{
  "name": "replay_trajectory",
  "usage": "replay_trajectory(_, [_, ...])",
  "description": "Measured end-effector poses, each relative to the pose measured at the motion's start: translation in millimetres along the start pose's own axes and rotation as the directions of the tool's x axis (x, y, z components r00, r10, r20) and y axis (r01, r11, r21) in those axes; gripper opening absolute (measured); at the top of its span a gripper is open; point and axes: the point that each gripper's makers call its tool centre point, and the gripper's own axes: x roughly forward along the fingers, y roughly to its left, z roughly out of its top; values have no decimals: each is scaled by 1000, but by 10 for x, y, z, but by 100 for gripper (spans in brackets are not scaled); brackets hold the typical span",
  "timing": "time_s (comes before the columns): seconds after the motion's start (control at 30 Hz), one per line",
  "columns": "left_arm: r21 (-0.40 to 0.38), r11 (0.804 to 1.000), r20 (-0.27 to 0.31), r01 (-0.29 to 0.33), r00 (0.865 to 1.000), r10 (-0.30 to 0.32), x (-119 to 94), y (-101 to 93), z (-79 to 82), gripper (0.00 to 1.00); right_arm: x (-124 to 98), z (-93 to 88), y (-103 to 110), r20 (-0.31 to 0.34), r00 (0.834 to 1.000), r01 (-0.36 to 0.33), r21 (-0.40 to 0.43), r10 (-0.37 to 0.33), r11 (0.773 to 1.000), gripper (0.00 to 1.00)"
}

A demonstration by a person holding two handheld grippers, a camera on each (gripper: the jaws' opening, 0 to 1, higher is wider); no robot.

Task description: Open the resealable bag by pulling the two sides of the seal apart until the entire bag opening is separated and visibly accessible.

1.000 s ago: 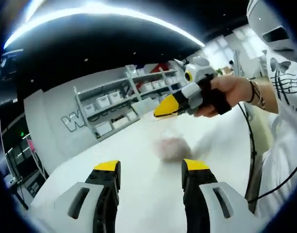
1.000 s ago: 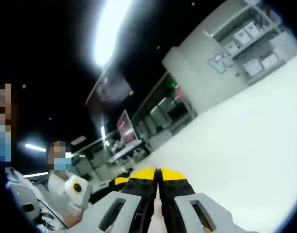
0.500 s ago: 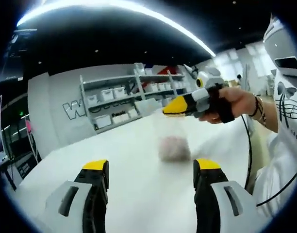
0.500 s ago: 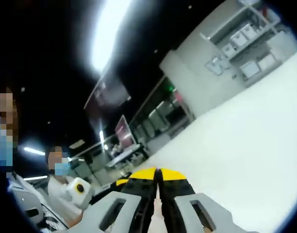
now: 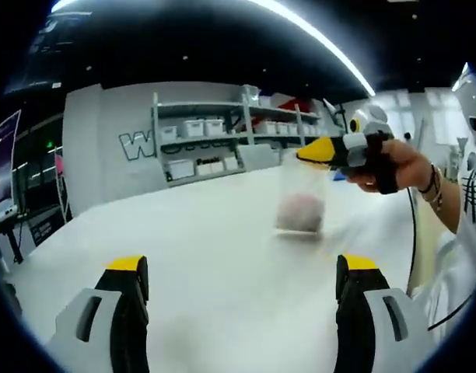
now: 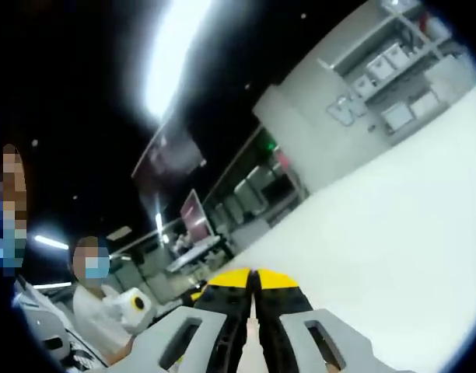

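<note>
Right tongs: jaws pressed together on the top edge of the resealable bag, which is held hanging above the table.
Left tongs: jaws spread wide, nothing held, short of the bag.
Progress: only one side gripped; seal judged not yet parted.

The left gripper has grey fingers with black inner faces and yellow tips. The right gripper is built the same, with slotted grey shells. The person's hand wears a bracelet, a black strap and a white printed shirt.
</note>
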Motion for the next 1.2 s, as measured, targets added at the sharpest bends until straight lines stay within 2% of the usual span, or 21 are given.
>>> replay_trajectory(0.1, [-8, 1000, 2, -13, 1000, 13, -4, 37, 9, 99, 1, 14, -8, 0, 1000, 3, -6, -3, 1000, 0])
replay_trajectory(0.2, [43, 998, -19, -48, 999, 49, -20, 109, -12, 99, 4, 13, -23, -3, 1000, 7, -11, -7, 1000, 0])
replay_trajectory(0.27, [46, 998, -24, -54, 998, 55, -25, 114, -22, 99, 7, 6, -36, -10, 1000, 11, -18, -12, 1000, 0])
replay_trajectory(0.4, [29, 998, -18, -56, 998, 56, -38, 130, -22, 99, 17, 11, -41, -15, 1000, 12, -24, -13, 1000, 0])
replay_trajectory(0.87, [42, 997, -29, -63, 998, 64, -34, 190, -65, 99, 148, 161, -103, -19, 999, 28, -70, -29, 997, 0])
replay_trajectory(1.2, [33, 998, -35, -61, 997, 62, -33, 205, -102, 99, 337, 265, -226, -33, 998, 45, -104, -49, 994, 0])
